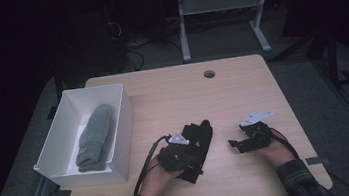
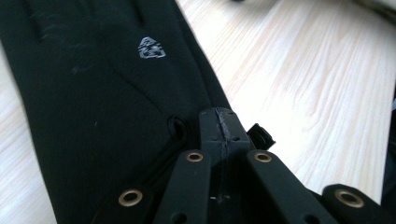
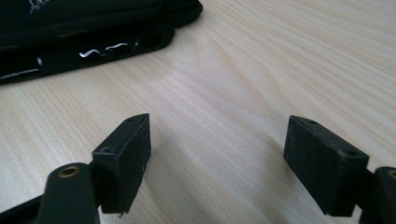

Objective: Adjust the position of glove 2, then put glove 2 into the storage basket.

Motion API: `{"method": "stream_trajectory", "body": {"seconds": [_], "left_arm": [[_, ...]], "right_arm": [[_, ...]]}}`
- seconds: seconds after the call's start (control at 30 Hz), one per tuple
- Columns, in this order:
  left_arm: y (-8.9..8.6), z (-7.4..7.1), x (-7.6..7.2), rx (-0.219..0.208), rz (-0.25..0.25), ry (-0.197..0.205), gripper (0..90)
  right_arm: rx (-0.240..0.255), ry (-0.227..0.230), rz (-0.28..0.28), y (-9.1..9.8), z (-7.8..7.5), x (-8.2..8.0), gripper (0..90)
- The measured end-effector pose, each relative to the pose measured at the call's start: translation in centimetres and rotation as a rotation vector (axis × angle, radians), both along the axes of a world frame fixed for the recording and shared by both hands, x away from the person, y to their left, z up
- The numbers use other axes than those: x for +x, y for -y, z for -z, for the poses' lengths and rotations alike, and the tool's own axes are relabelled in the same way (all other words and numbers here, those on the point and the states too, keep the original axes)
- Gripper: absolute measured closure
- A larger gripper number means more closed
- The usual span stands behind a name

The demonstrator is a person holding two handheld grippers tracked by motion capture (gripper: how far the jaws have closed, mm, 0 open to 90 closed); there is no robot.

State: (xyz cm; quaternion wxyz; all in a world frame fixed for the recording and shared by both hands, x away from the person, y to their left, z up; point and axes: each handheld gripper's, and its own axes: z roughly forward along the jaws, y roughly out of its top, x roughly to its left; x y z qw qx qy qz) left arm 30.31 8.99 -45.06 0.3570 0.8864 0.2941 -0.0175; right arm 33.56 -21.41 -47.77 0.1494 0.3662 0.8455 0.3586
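Sorting gloves into the white box (image 1: pixel 123 115) at the counter's (image 1: pixel 241 84) left edge. Done: one grey glove (image 1: pixel 94 137) lies inside the box. Left: the black glove (image 1: pixel 198 136), flat on the counter near its front edge, just right of the box. My left tongs (image 2: pixel 219 122) are pressed together at the glove's edge, apparently pinching a fold of its fabric. My right tongs (image 3: pixel 217 161) stand spread over bare wood, holding nothing. By my reckoning, lifting and boxing the black glove remains.
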Motion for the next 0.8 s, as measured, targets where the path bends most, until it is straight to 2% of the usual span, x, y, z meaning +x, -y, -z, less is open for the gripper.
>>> {"method": "stream_trajectory", "body": {"seconds": [0.2,0.27,0.37,0.4,0.43,0.47,0.53,0.67,0.8], "left_arm": [[-1.7,0.0,0.0,0.012,-0.027,-0.007,89.6],[-2.6,-0.1,0.1,0.043,-0.027,0.009,89.6],[-3.5,-0.2,0.2,0.058,-0.049,0.021,89.6],[-3.6,-0.2,0.2,0.046,-0.073,0.022,89.6],[-4.0,-0.3,0.2,0.06,-0.072,0.025,89.5],[-4.1,-0.3,0.2,0.055,-0.083,0.026,89.6],[-4.5,-0.4,0.3,0.072,-0.08,0.033,89.5],[-4.8,-0.6,0.3,0.058,-0.098,0.044,89.4],[-4.7,-1.2,0.5,0.062,-0.081,0.079,82.9]], "right_arm": [[0.015,-0.011,0.009,0.1,0.1,0.0,22.0],[0.018,-0.011,0.011,0.1,0.1,0.0,22.0],[0.022,-0.011,0.009,0.1,0.2,0.0,21.6],[0.025,-0.011,0.009,0.0,0.2,0.0,21.2],[0.025,-0.01,0.008,0.0,0.2,0.0,20.9],[0.028,-0.007,0.008,0.0,0.3,0.0,20.0],[0.029,-0.007,0.008,0.0,0.3,0.0,19.1],[0.032,-0.006,0.008,-0.1,0.4,0.0,17.7],[0.032,-0.007,0.011,-0.1,0.4,0.0,16.6]]}}
